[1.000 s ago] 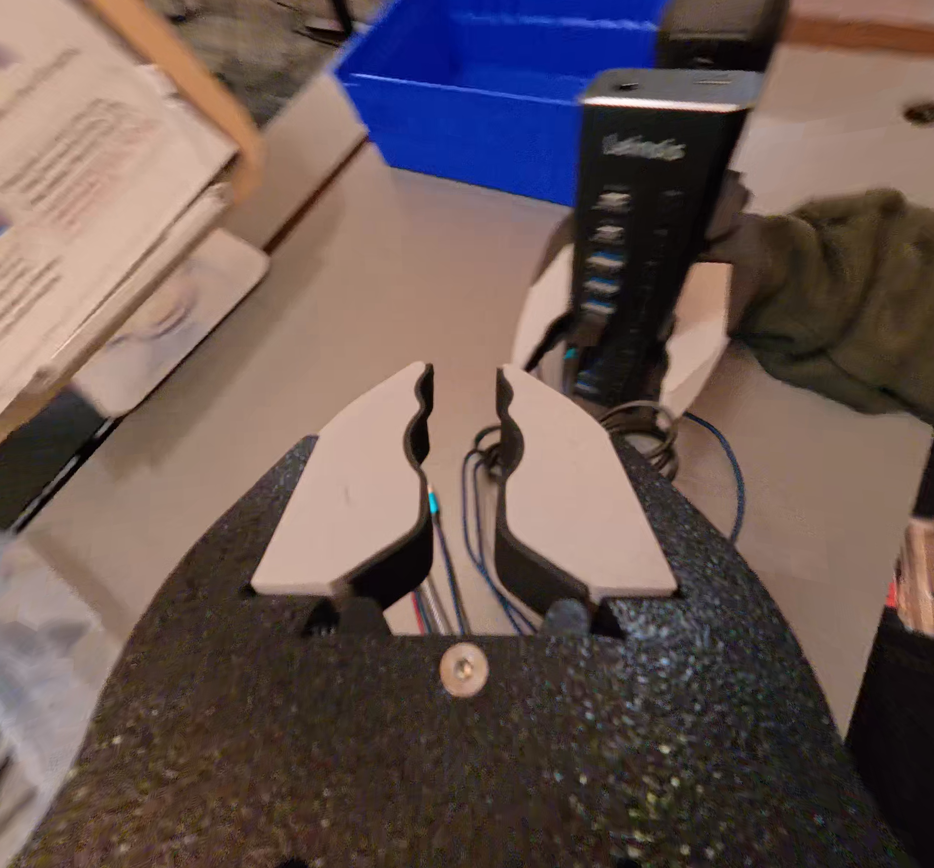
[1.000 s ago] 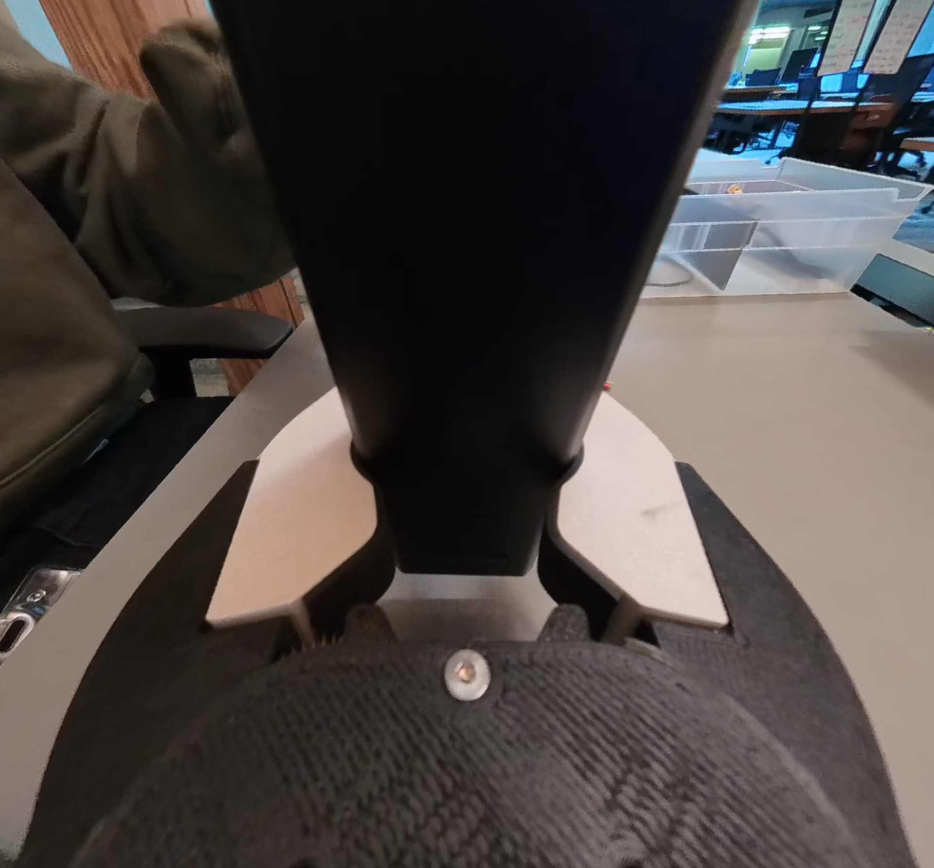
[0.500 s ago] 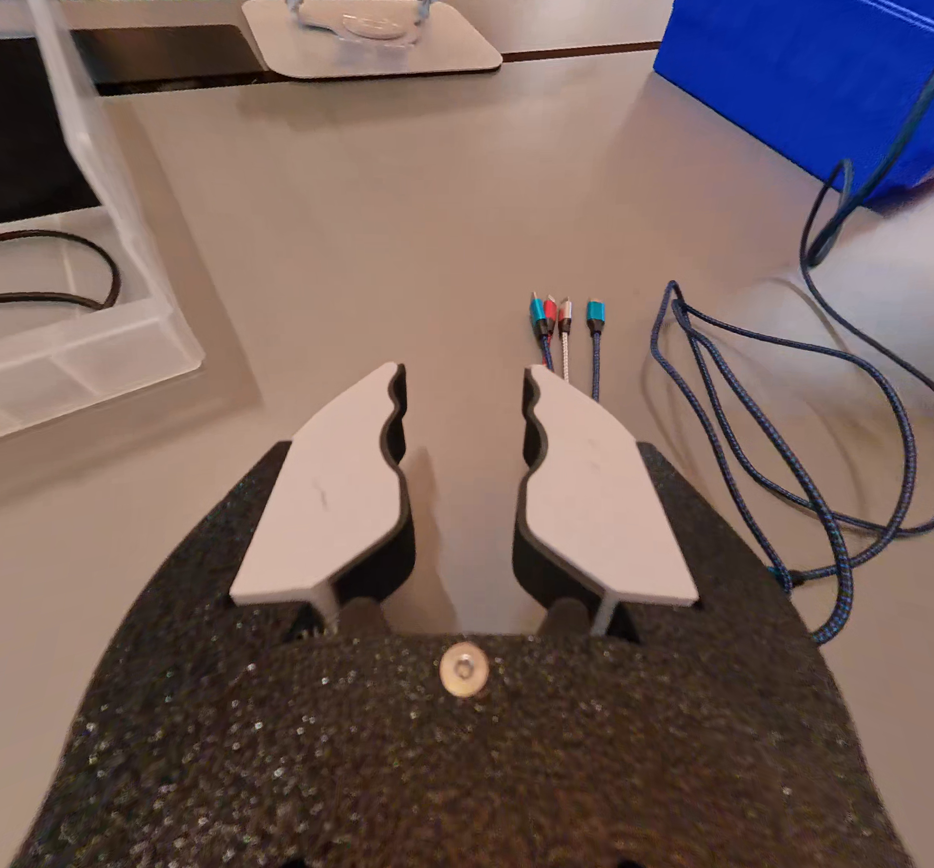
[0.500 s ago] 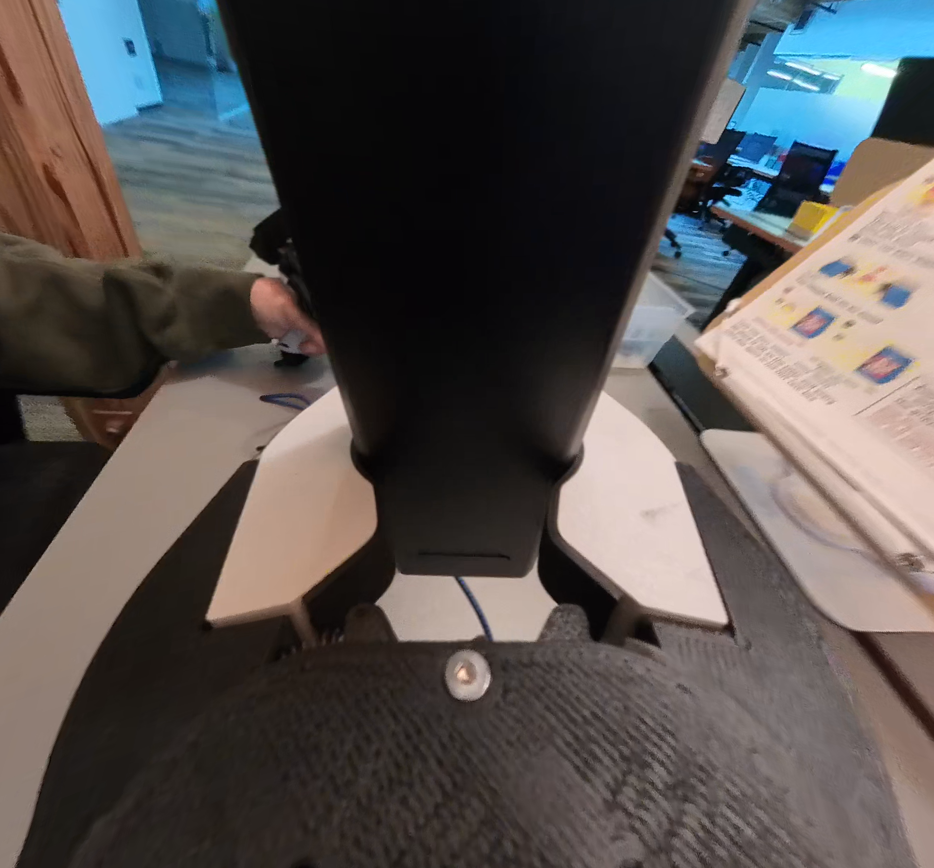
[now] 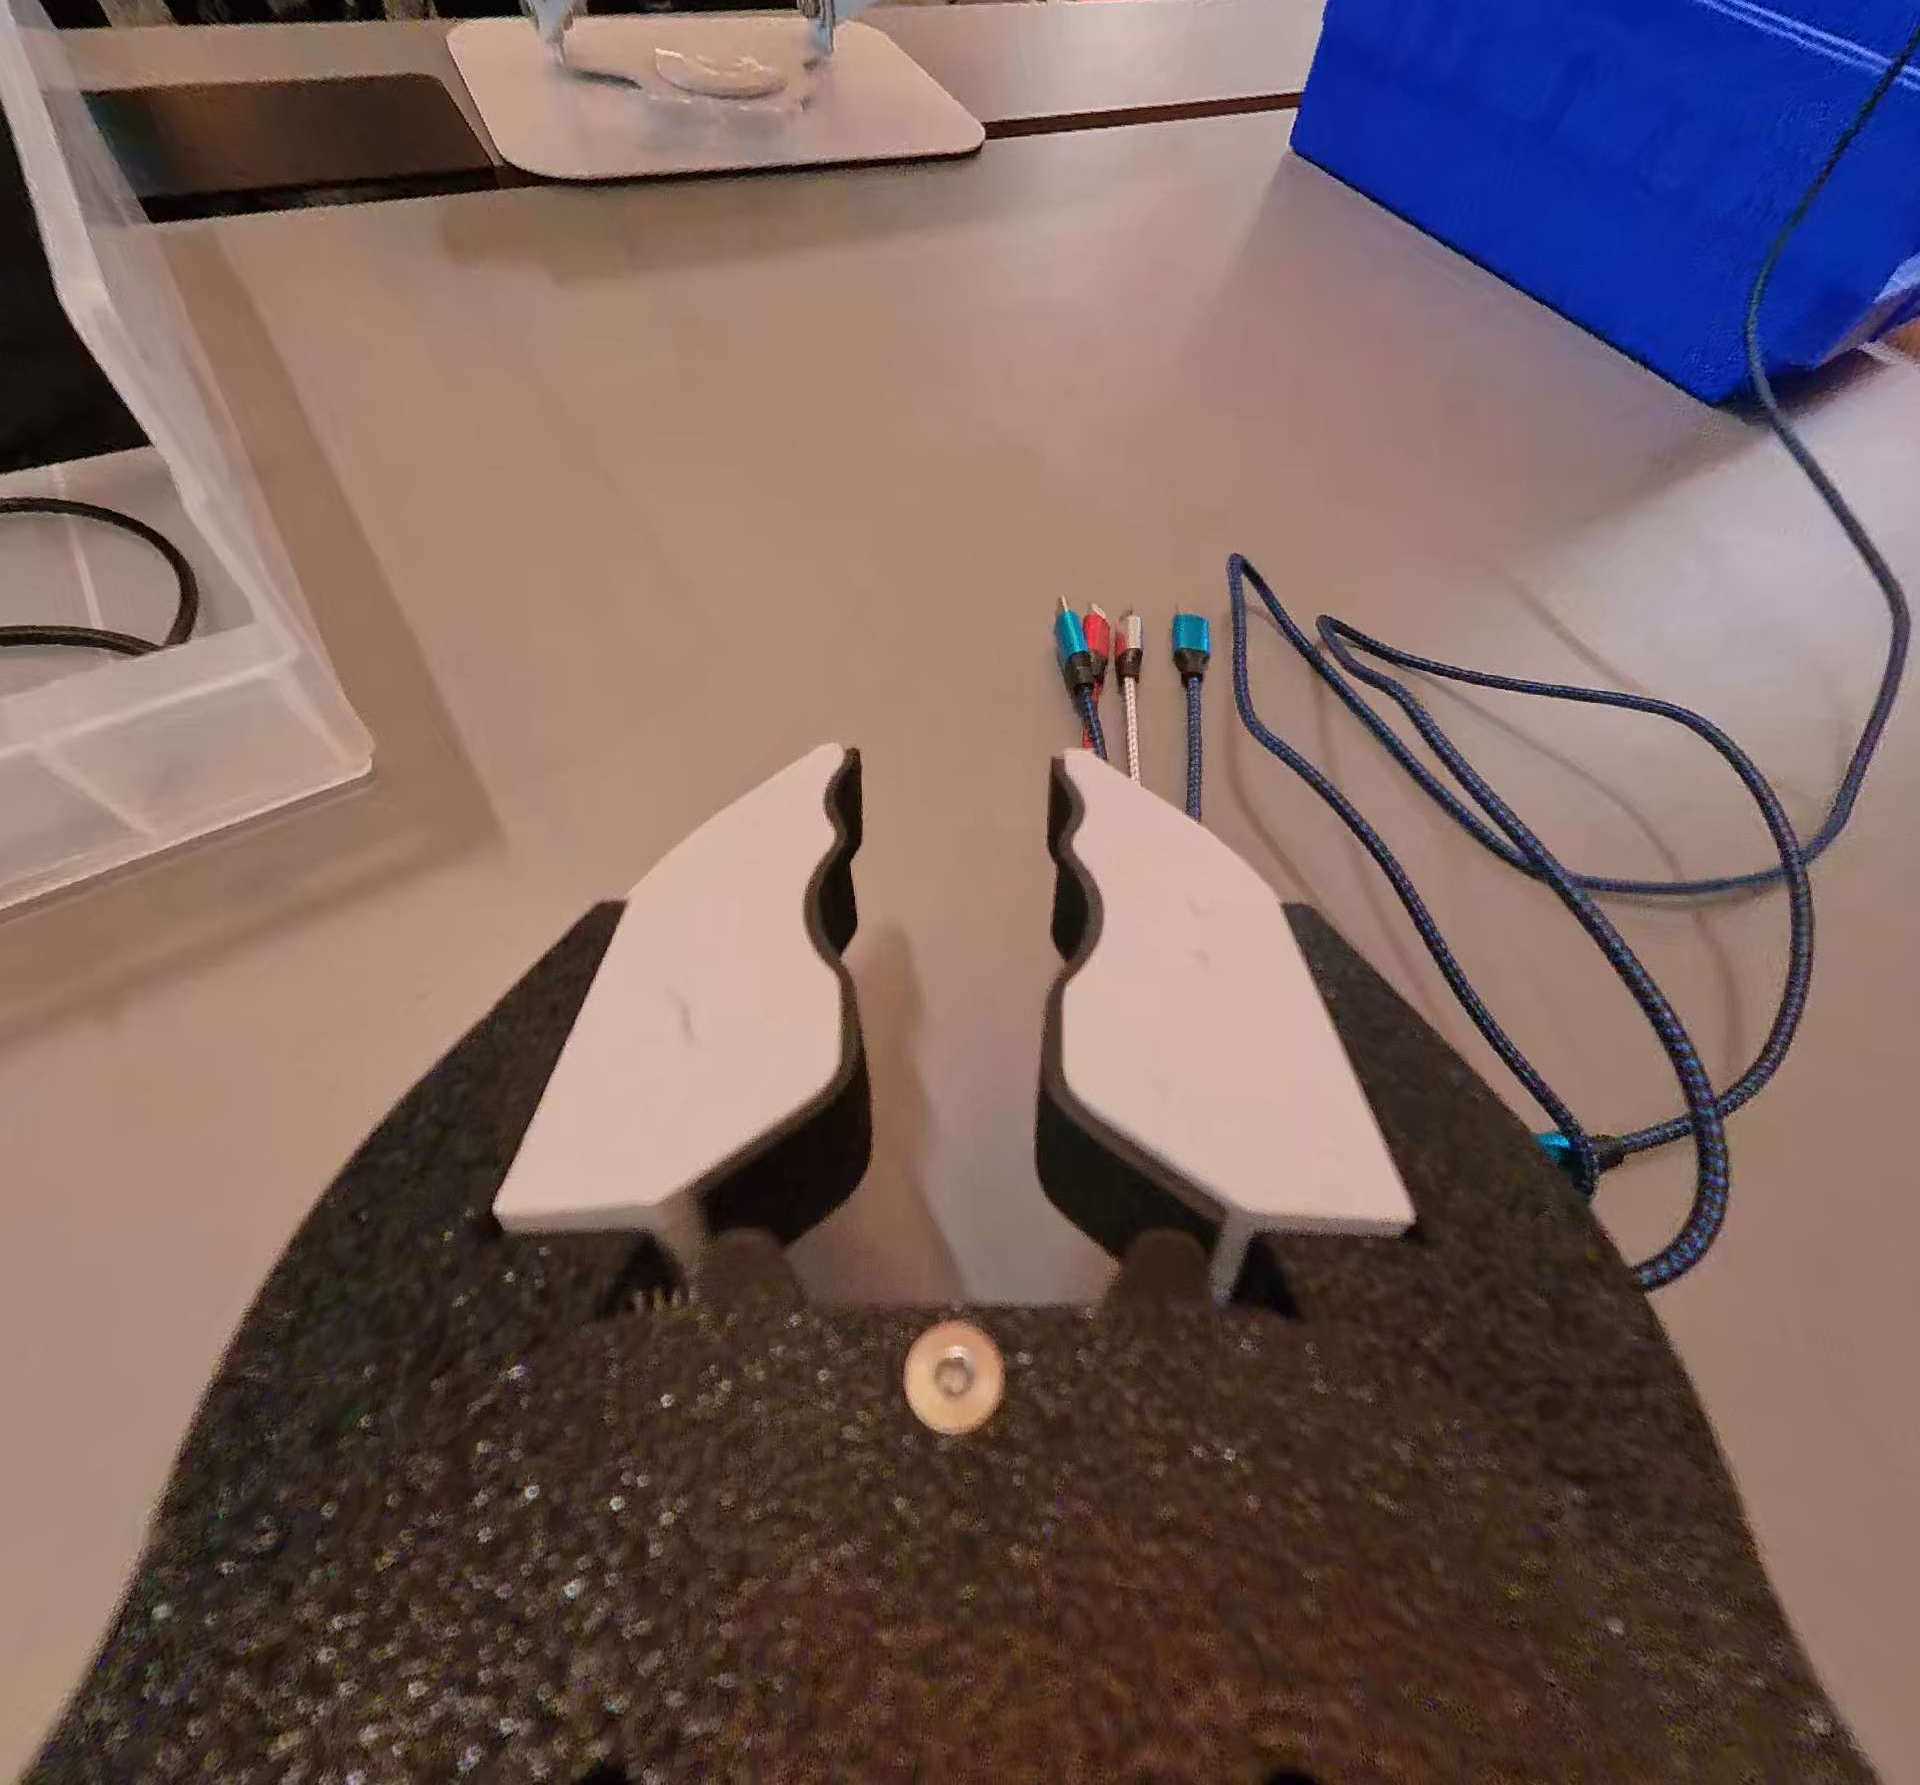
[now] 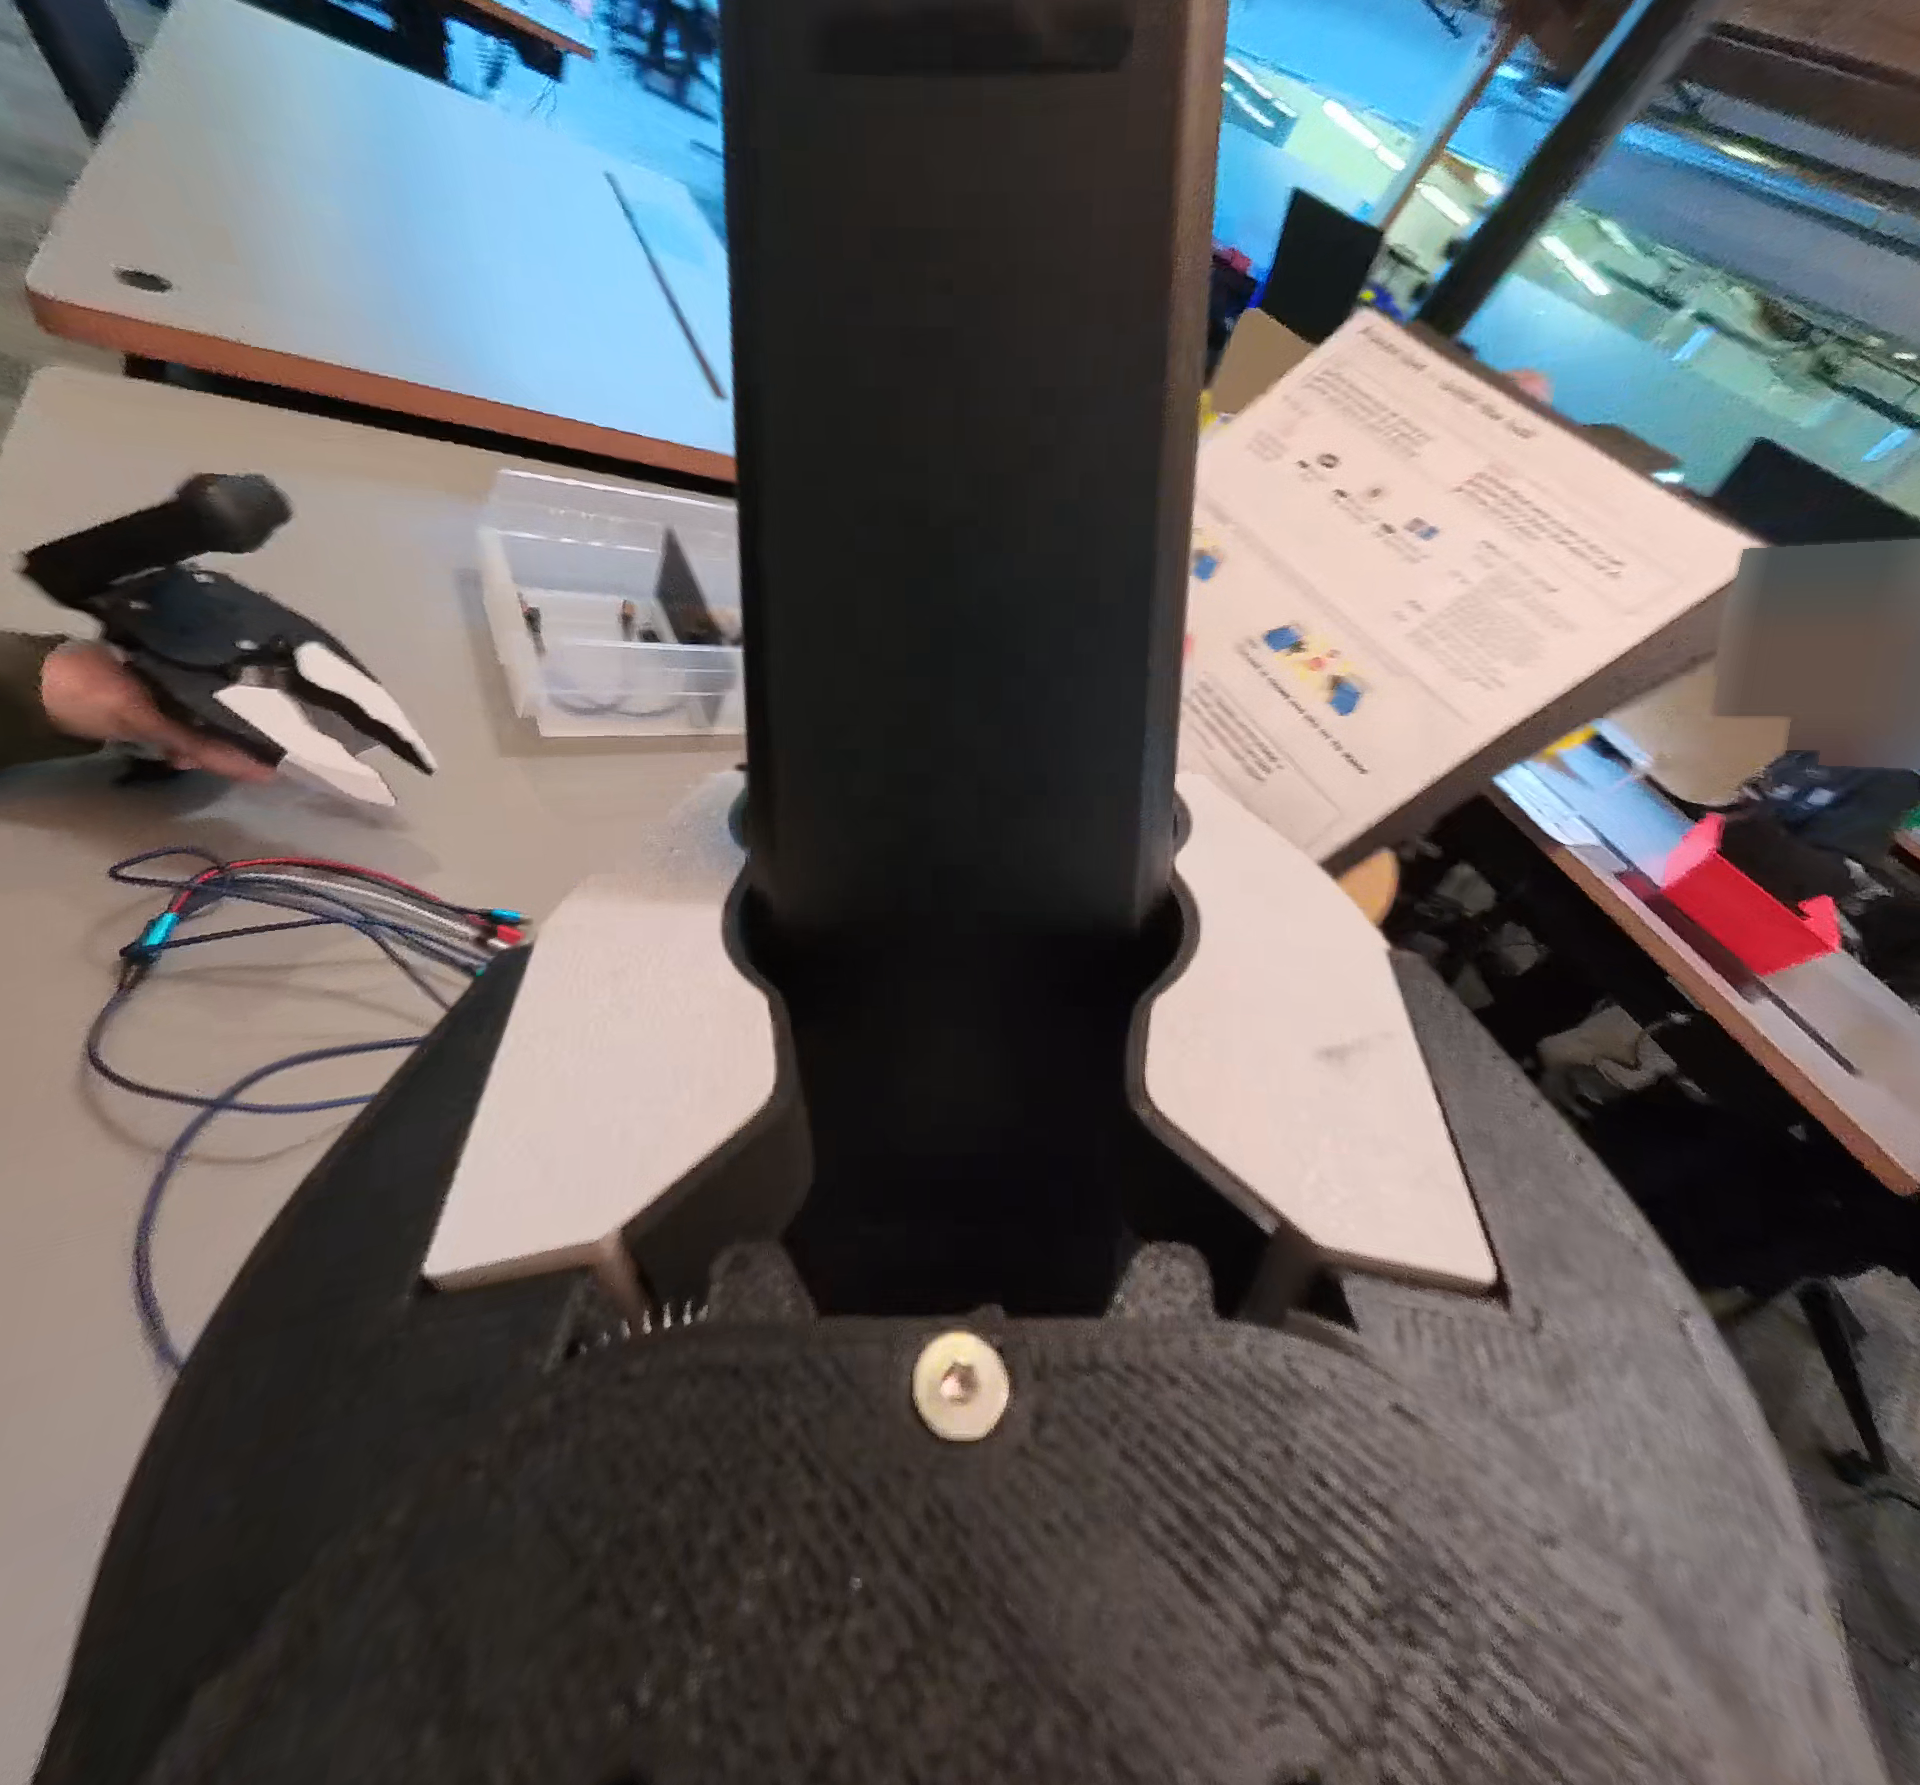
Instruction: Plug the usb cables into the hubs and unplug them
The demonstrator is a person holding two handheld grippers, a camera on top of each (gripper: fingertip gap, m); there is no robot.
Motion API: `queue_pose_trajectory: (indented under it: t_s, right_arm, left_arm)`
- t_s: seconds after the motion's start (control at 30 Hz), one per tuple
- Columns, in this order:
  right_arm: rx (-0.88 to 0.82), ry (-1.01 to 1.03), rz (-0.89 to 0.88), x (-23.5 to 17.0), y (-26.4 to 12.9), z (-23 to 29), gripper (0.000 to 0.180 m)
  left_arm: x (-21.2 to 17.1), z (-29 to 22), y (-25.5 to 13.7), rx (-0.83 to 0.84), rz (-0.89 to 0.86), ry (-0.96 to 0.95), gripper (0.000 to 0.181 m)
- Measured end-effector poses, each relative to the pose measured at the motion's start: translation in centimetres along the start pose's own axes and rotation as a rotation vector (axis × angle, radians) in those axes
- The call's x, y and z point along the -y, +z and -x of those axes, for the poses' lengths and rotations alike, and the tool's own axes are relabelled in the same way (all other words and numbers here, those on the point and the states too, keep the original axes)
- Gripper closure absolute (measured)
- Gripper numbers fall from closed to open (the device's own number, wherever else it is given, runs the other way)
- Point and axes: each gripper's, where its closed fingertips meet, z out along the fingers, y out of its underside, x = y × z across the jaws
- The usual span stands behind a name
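With the right gripper (image 6: pixel 961 914) clamped on the tall black plastic hub (image 6: pixel 966 488) and the left gripper (image 5: pixel 954 790) empty with jaws apart, the bunched braided cable plugs (image 5: pixel 1127 639) may cause a grab of several at once.

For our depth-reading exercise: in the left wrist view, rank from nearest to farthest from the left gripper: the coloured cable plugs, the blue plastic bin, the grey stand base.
1. Coloured cable plugs, just ahead, slightly right of the left gripper.
2. Blue plastic bin, far right.
3. Grey stand base, far centre-left.

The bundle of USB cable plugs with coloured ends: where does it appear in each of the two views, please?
Left wrist view: the cable plugs lie on the table, centre-right, just beyond the open left claw.
Right wrist view: the same plugs appear at left-centre, below the distant left claw.
Shared landmark: the clear plastic bin.
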Motion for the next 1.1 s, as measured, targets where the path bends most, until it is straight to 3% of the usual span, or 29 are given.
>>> queue_pose_trajectory:
  t_s: [0.2, 0.43, 0.63, 0.77, 0.9, 1.1]
  right_arm:
    - [-0.163, 0.057, 0.176, -5.6, -2.2, -3.1, 0.109]
    - [-0.374, 0.294, 0.523, -19.5, -4.7, -5.4, 0.109]
    - [-0.435, 0.664, 0.707, -30.5, -6.5, -3.2, 0.109]
    - [-0.419, 0.776, 0.813, -35.8, -7.0, -0.7, 0.109]
    - [-0.382, 0.79, 0.79, -37.1, -6.4, 0.4, 0.108]
    - [-0.394, 0.739, 0.623, -33.3, -6.3, -1.8, 0.102]
  left_arm:
    - [0.0, -0.3, -0.1, -0.029, -0.002, -0.001, 0.148]
    - [-0.4, -0.5, 0.2, -0.017, 0.025, 0.029, 0.148]
    - [-0.9, -0.8, 0.5, -0.015, 0.064, 0.054, 0.148]
    - [-1.0, -0.8, 0.6, -0.018, 0.075, 0.058, 0.148]
    - [-1.1, -0.8, 0.6, -0.016, 0.079, 0.06, 0.148]
    - [-1.2, -0.9, 0.7, -0.016, 0.089, 0.068, 0.148]
